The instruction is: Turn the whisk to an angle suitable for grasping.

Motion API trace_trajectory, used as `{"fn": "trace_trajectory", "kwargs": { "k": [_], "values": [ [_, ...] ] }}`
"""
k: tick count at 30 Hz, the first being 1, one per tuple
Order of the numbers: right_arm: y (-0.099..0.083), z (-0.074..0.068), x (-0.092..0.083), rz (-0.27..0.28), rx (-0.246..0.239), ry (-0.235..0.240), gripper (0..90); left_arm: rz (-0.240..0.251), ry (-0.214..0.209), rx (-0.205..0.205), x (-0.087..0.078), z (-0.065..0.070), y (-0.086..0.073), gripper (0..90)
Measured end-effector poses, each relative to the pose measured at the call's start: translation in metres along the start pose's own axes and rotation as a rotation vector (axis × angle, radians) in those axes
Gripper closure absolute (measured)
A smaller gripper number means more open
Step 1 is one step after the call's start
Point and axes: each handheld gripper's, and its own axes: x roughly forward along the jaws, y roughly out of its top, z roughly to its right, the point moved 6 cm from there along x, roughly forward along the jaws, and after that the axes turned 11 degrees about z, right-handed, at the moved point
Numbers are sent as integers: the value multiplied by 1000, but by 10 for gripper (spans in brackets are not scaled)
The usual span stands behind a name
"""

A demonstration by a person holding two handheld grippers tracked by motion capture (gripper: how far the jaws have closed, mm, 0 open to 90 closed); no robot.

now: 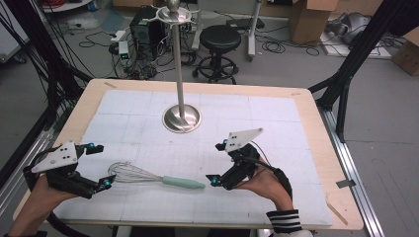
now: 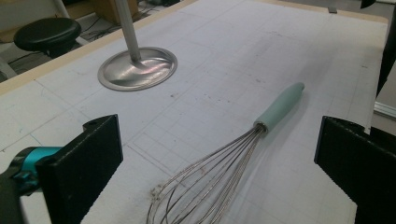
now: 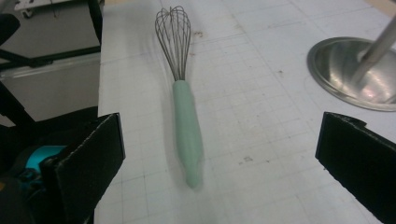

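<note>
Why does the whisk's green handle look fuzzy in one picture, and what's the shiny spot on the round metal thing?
In the right gripper view the whisk blurs at its near handle end, while its wires look sharper. In the left gripper view the stand's metal base shows a pale glare patch from room light. In the high view the light is even, the shadows soft.

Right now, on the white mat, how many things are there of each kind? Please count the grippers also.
Whisk: 1, lying flat, wire head toward the left gripper, mint handle toward the right gripper.
Metal stand: 1, upright on its round base.
Grippers: 2, the left gripper and the right gripper, both with jaws open and holding nothing.
Total: 4
</note>
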Motion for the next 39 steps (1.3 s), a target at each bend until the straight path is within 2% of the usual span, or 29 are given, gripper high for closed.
{"fn": "trace_trajectory", "kwargs": {
  "k": [1,2,4,5,9,11,13,20,21,24,33,39],
  "values": [
    [-2,3,-9,22,1,-9,4,-10,0,4,1,-1,1,17],
    [-3,3,-14,18,17,-16,4,-10,0,4,1,-1,1,16],
    [-4,4,-18,25,13,-20,4,-16,1,3,3,-2,3,17],
    [-6,8,-27,42,9,-45,4,-18,1,-1,3,-3,3,17],
    [-8,12,-40,74,20,-69,4,-27,-3,1,6,-5,6,17],
    [-11,15,-54,103,32,-92,4,-34,-5,4,7,-5,7,17],
    [-12,16,-59,107,30,-103,4,-41,-9,11,8,-5,8,17],
    [-26,21,-93,157,56,-198,4,-48,-25,18,10,-4,13,17],
    [-26,21,-93,157,56,-198,4,-48,-25,18,10,-4,13,17],
    [-32,23,-109,184,76,-228,5,-59,-33,30,13,-3,16,17],
    [-42,25,-127,200,103,-260,4,-80,-71,63,26,3,31,17],
    [-44,26,-130,202,105,-266,5,-85,-73,62,28,3,35,17]
  ]
}}
